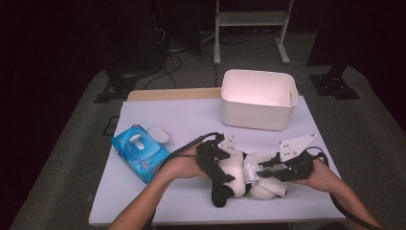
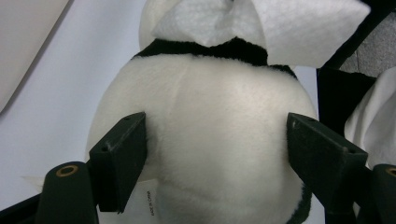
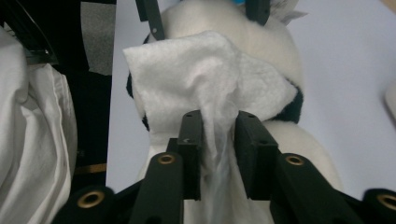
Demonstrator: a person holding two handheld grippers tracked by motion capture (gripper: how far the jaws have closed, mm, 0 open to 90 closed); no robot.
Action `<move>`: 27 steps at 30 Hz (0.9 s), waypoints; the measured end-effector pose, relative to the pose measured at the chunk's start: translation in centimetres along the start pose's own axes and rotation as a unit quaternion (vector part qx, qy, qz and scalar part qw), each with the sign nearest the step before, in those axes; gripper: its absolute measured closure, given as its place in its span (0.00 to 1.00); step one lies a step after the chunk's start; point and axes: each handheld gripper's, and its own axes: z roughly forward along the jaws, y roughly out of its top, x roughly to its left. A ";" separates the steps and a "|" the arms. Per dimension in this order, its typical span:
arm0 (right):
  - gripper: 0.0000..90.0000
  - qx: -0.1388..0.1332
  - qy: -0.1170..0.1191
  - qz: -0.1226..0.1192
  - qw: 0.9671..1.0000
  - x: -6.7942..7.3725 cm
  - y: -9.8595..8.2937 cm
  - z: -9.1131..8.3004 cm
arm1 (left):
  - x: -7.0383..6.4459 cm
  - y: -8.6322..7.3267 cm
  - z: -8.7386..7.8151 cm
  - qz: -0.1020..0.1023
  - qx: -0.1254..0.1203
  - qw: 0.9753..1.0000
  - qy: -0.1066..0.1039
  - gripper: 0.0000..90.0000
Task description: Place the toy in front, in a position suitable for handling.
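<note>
Your right gripper (image 3: 218, 140) pinches a white wet wipe (image 3: 205, 88) against the plush panda (image 1: 239, 177) lying near the table's (image 1: 158, 108) front edge, while your left gripper (image 2: 217, 154), jaws spread around its white body, steadies it. Wipe in short strokes, keeping the toy pinned. Nearby, the blue wipes pack (image 1: 139, 151) and white bin (image 1: 258, 98) stay clear.

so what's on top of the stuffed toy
A white wipe is draped over the stuffed toy, pinched by the right gripper. The fur beneath the wipe is covered.
</note>
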 end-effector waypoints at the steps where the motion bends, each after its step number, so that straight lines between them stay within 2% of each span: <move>1: 0.78 0.000 0.000 0.000 1.000 0.0 0.0 0.0 | 0.0 0.0 0.0 0.000 0.000 1.000 0.000 0.24; 4: 0.72 -0.002 -0.002 -0.003 1.000 0.1 0.6 -0.5 | -0.1 -0.1 0.0 -0.001 -0.002 1.000 0.000 0.24; 6: 0.66 -0.003 0.000 -0.014 1.000 0.3 1.4 -0.9 | -0.1 -0.1 0.0 -0.003 -0.004 1.000 0.000 0.24; 9: 0.65 -0.005 0.001 -0.022 1.000 0.4 1.9 -0.8 | -0.1 -0.1 0.0 -0.002 -0.005 1.000 -0.001 0.24; 11: 0.64 -0.004 0.004 -0.031 1.000 0.6 2.4 -0.4 | -0.1 0.0 0.1 -0.003 -0.006 1.000 -0.001 0.23; 14: 0.65 0.017 0.008 -0.038 0.999 0.6 2.9 1.4 | -0.2 0.1 0.1 0.000 -0.004 1.000 0.002 0.23; 15: 0.66 0.030 0.006 -0.041 0.999 0.6 2.9 2.0 | -0.3 0.0 0.1 0.001 -0.003 1.000 0.001 0.23; 16: 0.71 0.042 0.005 -0.044 0.998 0.6 2.7 2.9 | -0.3 -0.1 0.2 0.003 0.001 1.000 0.000 0.23; 19: 0.93 0.037 0.004 -0.056 0.998 0.6 2.5 2.7 | -0.4 -0.3 0.1 0.003 -0.002 1.000 0.000 0.23; 22: 0.96 0.046 0.001 -0.053 0.997 0.5 2.1 1.9 | -0.5 -0.5 0.1 0.000 -0.007 1.000 0.000 0.23; 26: 0.96 0.047 -0.014 -0.030 0.998 0.4 0.1 -0.1 | -0.6 -0.8 0.2 -0.002 -0.013 1.000 0.000 0.23; 27: 0.96 0.047 -0.014 -0.030 0.998 0.4 0.1 -0.1 | -0.7 -0.9 0.2 -0.005 -0.014 1.000 0.000 0.23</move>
